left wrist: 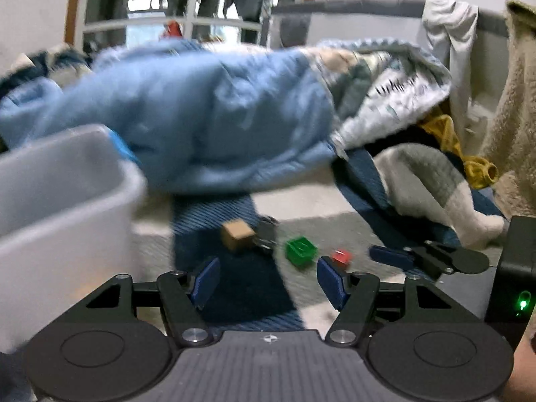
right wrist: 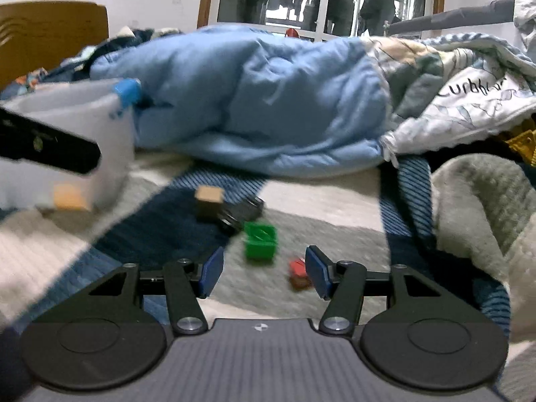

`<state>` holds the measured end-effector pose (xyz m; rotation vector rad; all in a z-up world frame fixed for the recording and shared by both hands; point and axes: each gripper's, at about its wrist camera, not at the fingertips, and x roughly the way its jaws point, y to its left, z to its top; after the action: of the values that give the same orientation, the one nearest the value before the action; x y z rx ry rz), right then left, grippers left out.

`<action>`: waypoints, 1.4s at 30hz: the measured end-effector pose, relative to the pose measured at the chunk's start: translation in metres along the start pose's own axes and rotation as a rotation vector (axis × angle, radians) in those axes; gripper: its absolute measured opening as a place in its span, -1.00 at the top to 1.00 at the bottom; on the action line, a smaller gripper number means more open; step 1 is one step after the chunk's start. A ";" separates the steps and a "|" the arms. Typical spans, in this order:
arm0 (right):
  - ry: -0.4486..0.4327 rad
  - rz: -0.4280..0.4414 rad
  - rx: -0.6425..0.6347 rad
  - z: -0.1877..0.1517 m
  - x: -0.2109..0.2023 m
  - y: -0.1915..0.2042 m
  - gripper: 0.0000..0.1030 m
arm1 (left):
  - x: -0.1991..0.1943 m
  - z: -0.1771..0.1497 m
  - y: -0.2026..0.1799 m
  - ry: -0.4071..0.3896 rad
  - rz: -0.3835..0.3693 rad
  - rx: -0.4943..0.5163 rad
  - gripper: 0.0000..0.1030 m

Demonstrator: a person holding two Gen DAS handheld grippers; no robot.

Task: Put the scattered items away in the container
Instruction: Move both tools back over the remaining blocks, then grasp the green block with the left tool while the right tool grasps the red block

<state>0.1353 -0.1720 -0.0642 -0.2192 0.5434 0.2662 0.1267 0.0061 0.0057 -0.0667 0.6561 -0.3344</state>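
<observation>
Left wrist view: left gripper jaws spread, empty | right gripper jaws spread, empty | green block, red block, wooden block lie scattered on bed | white bin at left.

Translucent plastic container, ribbed cloth bedspread

Only one piece of writing shows. In the right wrist view, dark cursive lettering runs across the white patterned quilt at the far right of the bed; it begins with what looks like "Cur", and the rest blurs past reading. In the left wrist view the same quilt shows only smeared dark strokes. No other labels, brands or numbers are legible.
</observation>
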 end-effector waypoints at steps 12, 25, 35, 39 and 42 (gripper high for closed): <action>0.078 0.033 0.023 -0.010 0.049 -0.032 0.17 | 0.081 0.008 -0.036 0.098 0.010 -0.027 -0.32; 0.061 0.066 0.146 -0.035 0.017 -0.073 0.54 | 0.146 0.006 -0.062 0.147 0.100 -0.097 0.01; 0.041 0.076 0.176 -0.041 0.013 -0.080 0.54 | 0.167 0.000 -0.074 0.169 0.213 -0.001 0.26; 0.040 0.070 0.154 -0.040 0.013 -0.077 0.54 | 0.155 -0.001 -0.066 0.167 0.188 0.005 0.26; 0.042 0.063 0.138 -0.039 0.011 -0.073 0.54 | 0.141 -0.004 -0.062 0.167 0.179 0.020 0.26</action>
<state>0.1481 -0.2492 -0.0926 -0.0737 0.6089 0.2844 0.2110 -0.0983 -0.0700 0.0392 0.8177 -0.1749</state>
